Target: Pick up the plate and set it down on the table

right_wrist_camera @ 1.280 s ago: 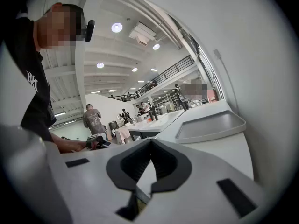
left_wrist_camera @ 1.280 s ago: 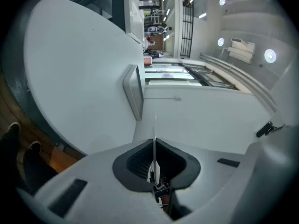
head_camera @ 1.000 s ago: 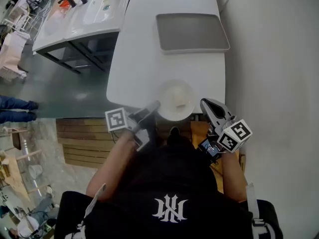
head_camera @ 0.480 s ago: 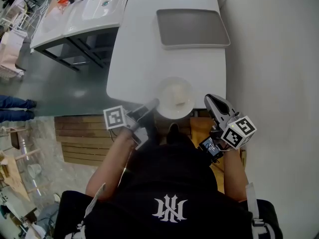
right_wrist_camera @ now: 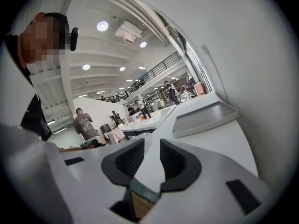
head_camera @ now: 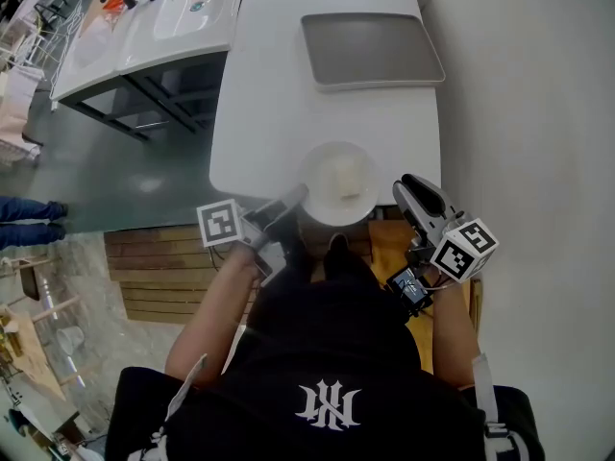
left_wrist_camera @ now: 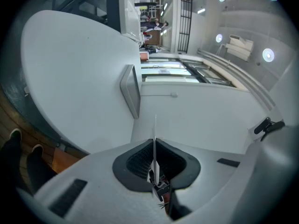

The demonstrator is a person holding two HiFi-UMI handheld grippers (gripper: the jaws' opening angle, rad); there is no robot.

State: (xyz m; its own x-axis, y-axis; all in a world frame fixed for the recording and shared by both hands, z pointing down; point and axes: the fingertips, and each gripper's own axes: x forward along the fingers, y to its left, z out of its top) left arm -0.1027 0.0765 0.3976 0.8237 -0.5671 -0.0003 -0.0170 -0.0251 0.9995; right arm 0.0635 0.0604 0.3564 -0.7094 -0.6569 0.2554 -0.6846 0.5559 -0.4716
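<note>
A round white plate with a pale lump in its middle lies over the near edge of the white table. My left gripper is shut on the plate's left rim. In the left gripper view that rim shows edge-on as a thin white line pinched between the pads. My right gripper hovers just off the plate's right side; its jaws are opening with nothing between them. In the right gripper view the plate's rim peeks from behind the left jaw.
A grey rectangular tray lies at the table's far end, also seen as the tray and the tray. A white wall runs along the right. Sinks stand to the left, and people stand far off.
The plate has shifted slightly farther over the table with my left gripper still on its rim. My right gripper has drifted a little right and away from the plate.
</note>
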